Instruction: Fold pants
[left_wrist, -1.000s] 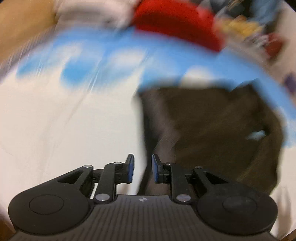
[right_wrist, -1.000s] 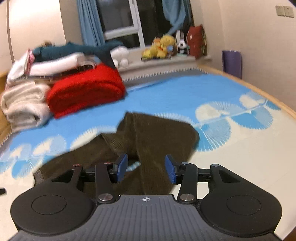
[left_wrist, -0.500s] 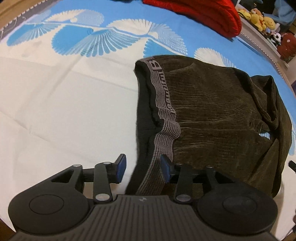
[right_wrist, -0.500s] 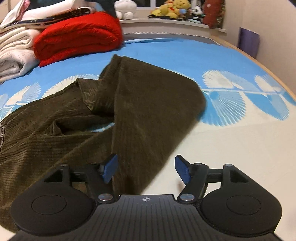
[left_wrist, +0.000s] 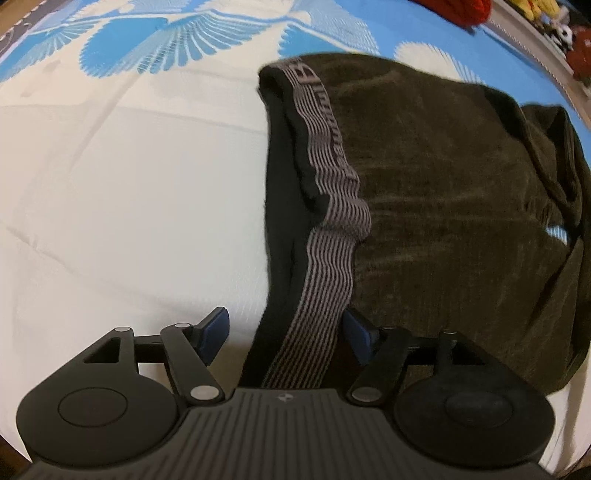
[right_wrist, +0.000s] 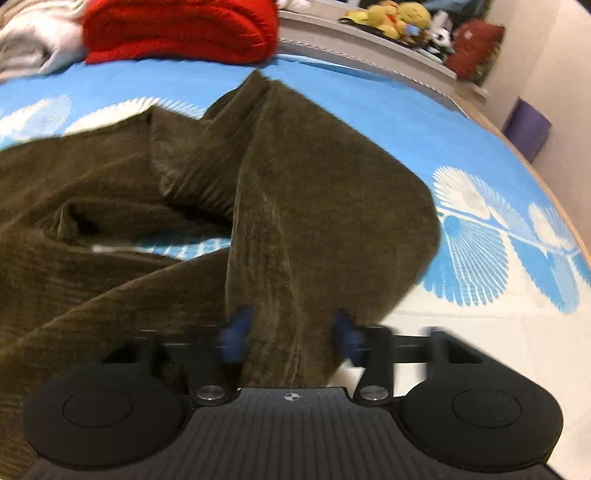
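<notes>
The dark olive corduroy pants (left_wrist: 443, 192) are spread, rumpled, on a blue-and-white bedspread (left_wrist: 110, 166). Their striped grey waistband (left_wrist: 325, 236) is straddled by the left gripper (left_wrist: 286, 336), whose jaws are held wide apart with the band between them, ungrasped. A ridge of trouser leg (right_wrist: 280, 258) is straddled likewise by the right gripper (right_wrist: 291, 332), also spread, its blue pads blurred. Bare white bedding is seen left of the waistband and right of the leg edge. A red blanket (right_wrist: 177, 29) is seen well beyond.
</notes>
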